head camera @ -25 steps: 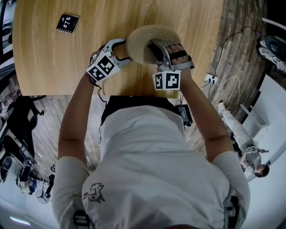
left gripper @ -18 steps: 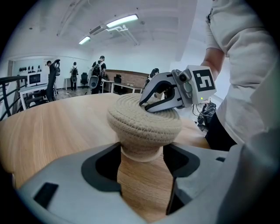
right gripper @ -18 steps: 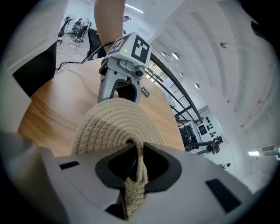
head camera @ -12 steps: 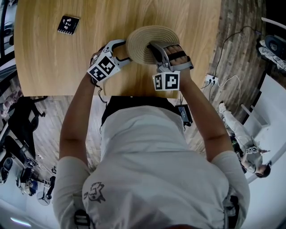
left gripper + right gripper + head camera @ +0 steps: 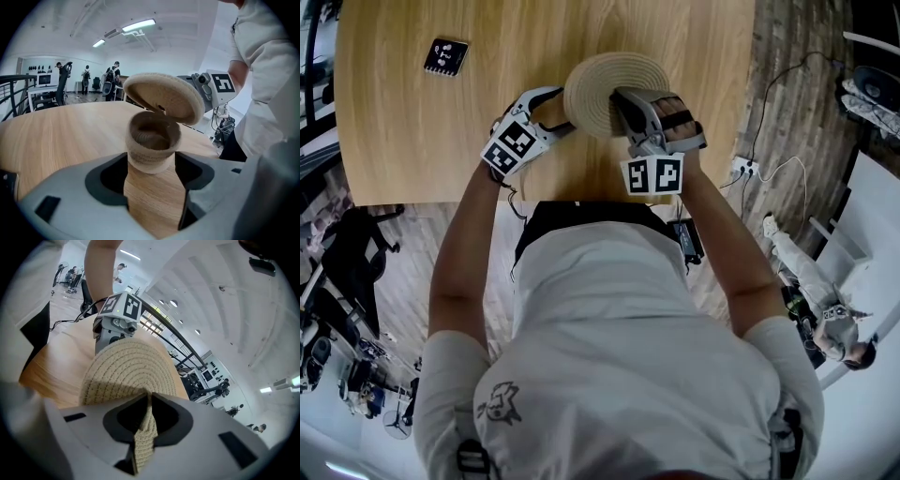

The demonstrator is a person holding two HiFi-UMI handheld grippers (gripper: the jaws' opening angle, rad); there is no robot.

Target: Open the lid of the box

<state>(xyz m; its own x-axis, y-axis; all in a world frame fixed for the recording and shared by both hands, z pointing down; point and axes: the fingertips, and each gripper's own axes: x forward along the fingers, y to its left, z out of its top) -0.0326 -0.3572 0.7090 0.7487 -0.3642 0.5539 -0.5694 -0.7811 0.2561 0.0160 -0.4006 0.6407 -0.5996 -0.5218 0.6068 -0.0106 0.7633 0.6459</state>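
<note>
The right gripper (image 5: 149, 401) has its jaws nearly together on the rim of the woven lid (image 5: 129, 369). They have just been closing, and the lid's edge is pinched flat between them. Compared with a second ago, the right hand and the lid sit slightly higher. In the left gripper view the lid is tilted and lifted clear of the box (image 5: 151, 140), whose hollow mouth now shows, so the opening is judged to be largely done.

The left gripper (image 5: 152, 164) stands moderately open, its pads against the sides of the small round woven box, steadying it on the table (image 5: 412, 122). Farther across the pale wood lies a black marker tile (image 5: 446, 56), well apart from the box. Beyond are an office floor, desks, standing people and ceiling lights (image 5: 138, 26).
</note>
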